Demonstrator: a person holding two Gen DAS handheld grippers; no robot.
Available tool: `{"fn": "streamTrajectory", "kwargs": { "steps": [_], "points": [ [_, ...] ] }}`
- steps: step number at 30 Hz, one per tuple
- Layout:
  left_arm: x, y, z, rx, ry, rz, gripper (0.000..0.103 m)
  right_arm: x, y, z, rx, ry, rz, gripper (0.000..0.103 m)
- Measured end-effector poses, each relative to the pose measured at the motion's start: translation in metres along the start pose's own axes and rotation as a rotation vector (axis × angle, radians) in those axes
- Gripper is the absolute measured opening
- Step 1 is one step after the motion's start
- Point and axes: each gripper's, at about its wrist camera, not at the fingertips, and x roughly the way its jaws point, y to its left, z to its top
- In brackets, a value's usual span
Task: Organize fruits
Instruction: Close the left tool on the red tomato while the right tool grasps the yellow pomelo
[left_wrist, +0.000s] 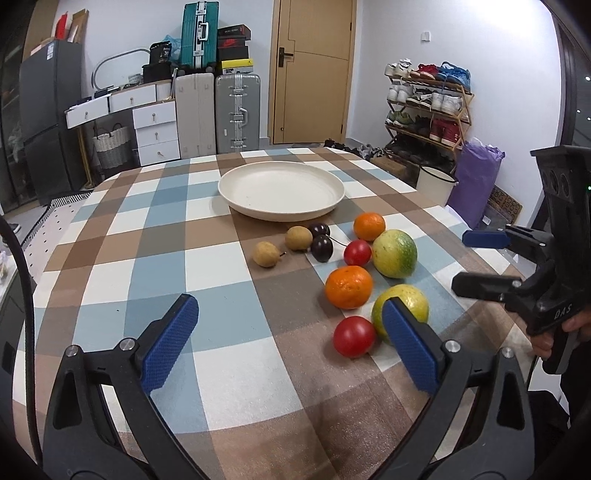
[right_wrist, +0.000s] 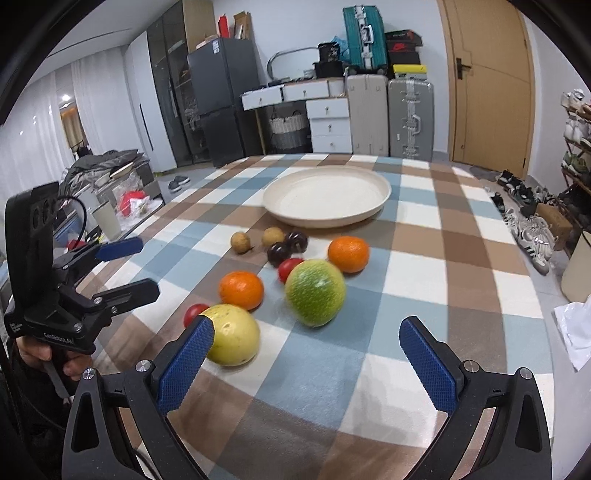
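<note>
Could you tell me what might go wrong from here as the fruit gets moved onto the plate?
The fruits lie packed together: reaching for the near orange could nudge the red tomato or the green fruit beside it, and round fruit may roll. The plate is shallow, so dropped fruit might roll out.

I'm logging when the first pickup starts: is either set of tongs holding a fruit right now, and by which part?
Nothing is held. The left tongs and right tongs are both open above the table, and the plate has no fruit on it.
</note>
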Motion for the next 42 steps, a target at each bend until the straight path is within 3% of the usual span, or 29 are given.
{"fn": "streamTrajectory", "kwargs": {
  "steps": [3, 10, 18, 21, 25, 30, 38, 42],
  "points": [
    [0.003, -0.004, -0.001, 0.011, 0.03, -0.001, 0.097, 0.006, 0.008, -0.001, -0.006, 0.032, 0.039, 0.101],
    [0.017, -0.011, -0.006, 0.047, 0.115, -0.003, 0.093, 0.027, 0.025, -0.006, -0.024, 0.116, 0.08, 0.086],
    [0.038, -0.027, -0.011, 0.121, 0.186, -0.023, 0.088, 0.039, 0.031, -0.008, -0.027, 0.155, 0.129, 0.085],
    [0.044, -0.031, -0.013, 0.138, 0.218, -0.036, 0.084, 0.042, 0.031, -0.007, -0.025, 0.164, 0.145, 0.075],
    [0.051, -0.03, -0.012, 0.134, 0.231, -0.067, 0.081, 0.044, 0.03, -0.004, -0.027, 0.163, 0.172, 0.07],
    [0.056, -0.031, -0.012, 0.133, 0.263, -0.097, 0.065, 0.045, 0.029, -0.001, -0.021, 0.157, 0.202, 0.065],
    [0.057, -0.036, -0.012, 0.121, 0.276, -0.184, 0.031, 0.05, 0.029, 0.0, -0.009, 0.166, 0.23, 0.055],
    [0.056, -0.037, -0.012, 0.118, 0.276, -0.196, 0.028, 0.049, 0.03, 0.0, -0.014, 0.163, 0.227, 0.054]
  ]
}}
